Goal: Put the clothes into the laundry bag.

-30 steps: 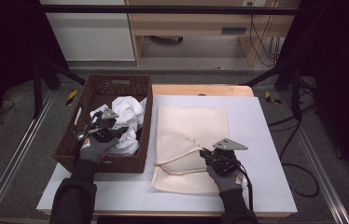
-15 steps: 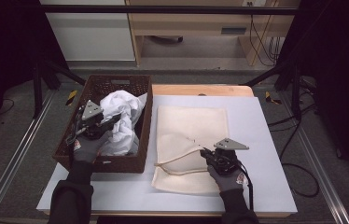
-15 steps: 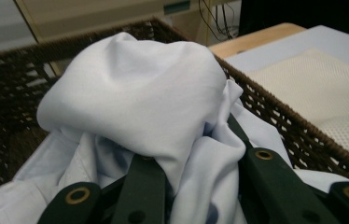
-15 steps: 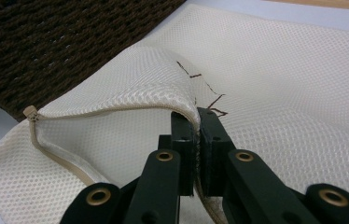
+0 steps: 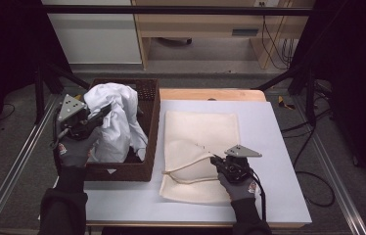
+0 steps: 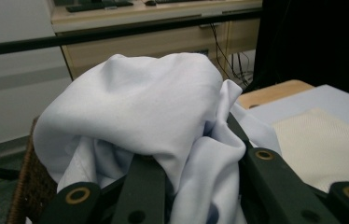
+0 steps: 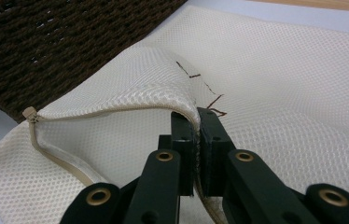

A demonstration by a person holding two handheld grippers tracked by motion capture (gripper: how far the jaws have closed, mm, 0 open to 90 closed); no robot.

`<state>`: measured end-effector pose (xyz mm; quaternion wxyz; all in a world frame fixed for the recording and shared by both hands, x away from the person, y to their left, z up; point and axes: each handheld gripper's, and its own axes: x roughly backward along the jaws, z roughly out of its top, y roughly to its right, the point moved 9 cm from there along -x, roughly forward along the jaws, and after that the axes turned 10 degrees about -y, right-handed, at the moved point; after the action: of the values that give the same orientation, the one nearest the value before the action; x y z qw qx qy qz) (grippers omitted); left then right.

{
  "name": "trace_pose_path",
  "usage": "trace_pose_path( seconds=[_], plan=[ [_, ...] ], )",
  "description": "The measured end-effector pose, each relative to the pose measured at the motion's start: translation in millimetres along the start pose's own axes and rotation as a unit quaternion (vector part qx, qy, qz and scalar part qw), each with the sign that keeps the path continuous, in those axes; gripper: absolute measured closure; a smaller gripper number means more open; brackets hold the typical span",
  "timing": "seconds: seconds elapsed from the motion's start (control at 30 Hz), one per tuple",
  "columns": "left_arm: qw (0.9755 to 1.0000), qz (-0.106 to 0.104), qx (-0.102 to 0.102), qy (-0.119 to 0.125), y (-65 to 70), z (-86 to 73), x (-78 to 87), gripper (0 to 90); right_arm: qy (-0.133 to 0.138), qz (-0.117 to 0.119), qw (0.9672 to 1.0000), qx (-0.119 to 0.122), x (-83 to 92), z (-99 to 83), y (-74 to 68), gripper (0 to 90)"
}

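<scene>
Left gripper (image 5: 92, 117): jaws closed on a bunch of the white garment (image 5: 115, 122), which spills over them in the left gripper view.
Change: a second ago that garment lay low in the brown wicker basket (image 5: 148, 128); it has been hauled up and now hangs tall above the rim, its lower end still inside.
Basket: sits at the left of the bench (image 5: 274, 127), just beside the mesh bag.
Mesh bag (image 5: 205, 132): cream, flat on the bench, zip edge open along its near side.
Right gripper (image 5: 217, 160): jaws pinched tight on the bag's upper zip edge, holding it raised so the mouth gapes; unmoved since before.
Meaning: probably the garment is bound for the bag, though how wide the mouth gapes is hard to judge from above.
</scene>
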<state>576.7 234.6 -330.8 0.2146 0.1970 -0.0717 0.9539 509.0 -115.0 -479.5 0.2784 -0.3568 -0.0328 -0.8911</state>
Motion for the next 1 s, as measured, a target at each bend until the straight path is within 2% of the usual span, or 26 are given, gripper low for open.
trace_pose_path(
  seconds=[0.1, 0.33, 0.6, 1.0],
  plan=[
    [0.9999, -0.001, 0.005, 0.016, -1.5, 11.2, 9.4, 74.8, 0.001, 0.000, 1.0000, 0.001, -0.3, 0.1, 0.1, 86.7],
    [0.9990, 0.006, -0.001, 0.044, 1.3, 33.4, 28.1, 75.0, 0.001, 0.001, 1.0000, -0.001, 0.1, 0.1, -0.2, 86.7],
    [0.9968, 0.017, -0.012, 0.077, 5.9, 57.0, 45.9, 75.1, 0.001, 0.001, 1.0000, -0.001, -0.2, -0.1, 0.0, 86.7],
    [0.9931, 0.020, -0.010, 0.115, 8.1, 86.7, 74.6, 75.1, 0.002, 0.000, 1.0000, -0.001, -0.2, -0.1, 1.7, 86.7]
  ],
)
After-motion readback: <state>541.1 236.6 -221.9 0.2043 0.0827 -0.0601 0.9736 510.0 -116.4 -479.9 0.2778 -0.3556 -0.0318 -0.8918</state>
